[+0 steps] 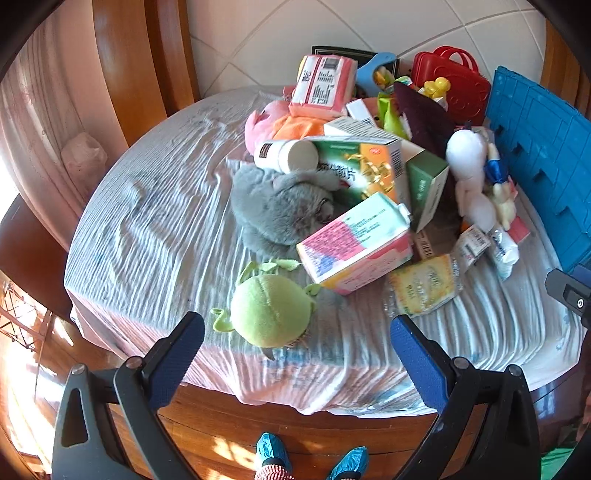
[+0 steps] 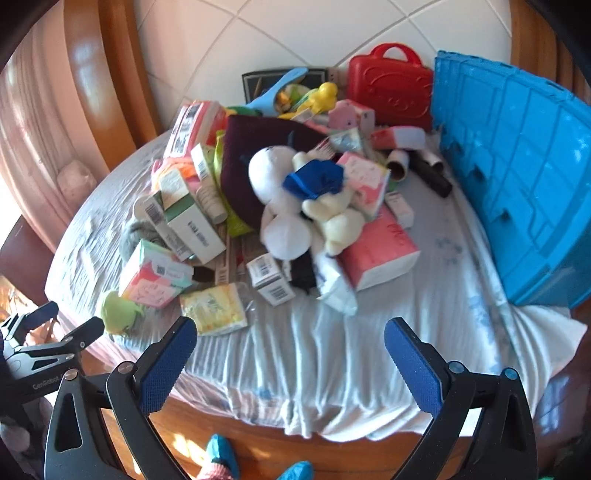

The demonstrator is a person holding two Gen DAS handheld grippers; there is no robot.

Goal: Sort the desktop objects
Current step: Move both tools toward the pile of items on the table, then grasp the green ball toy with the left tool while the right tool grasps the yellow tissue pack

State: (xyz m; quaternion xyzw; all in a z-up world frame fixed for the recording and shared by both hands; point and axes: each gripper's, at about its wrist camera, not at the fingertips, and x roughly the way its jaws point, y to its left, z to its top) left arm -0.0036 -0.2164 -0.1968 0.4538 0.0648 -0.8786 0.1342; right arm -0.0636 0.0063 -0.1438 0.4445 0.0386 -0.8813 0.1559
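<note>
Ahead, green plush ball (image 1: 271,312) between spread left tongs (image 1: 297,350), right tongs (image 2: 290,350) apart, pile beyond.

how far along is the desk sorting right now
Nothing looks sorted yet: boxes, packets and plush toys sit in one pile beside the blue crate. Nothing is in hand; the left gripper and right gripper are open and empty. The green plush lies nearest.

White wrinkled cloth (image 1: 155,229) covers round wooden table (image 1: 295,428), hanging over near edge. White tiled wall (image 1: 295,33) at far side, grout lines running diagonally. Wooden frame (image 1: 122,62) far left, pale curtain (image 1: 44,122) beside it (sunlit). Person's feet in blue shoe covers (image 1: 271,452) on wooden floor, below near table edge.
</note>
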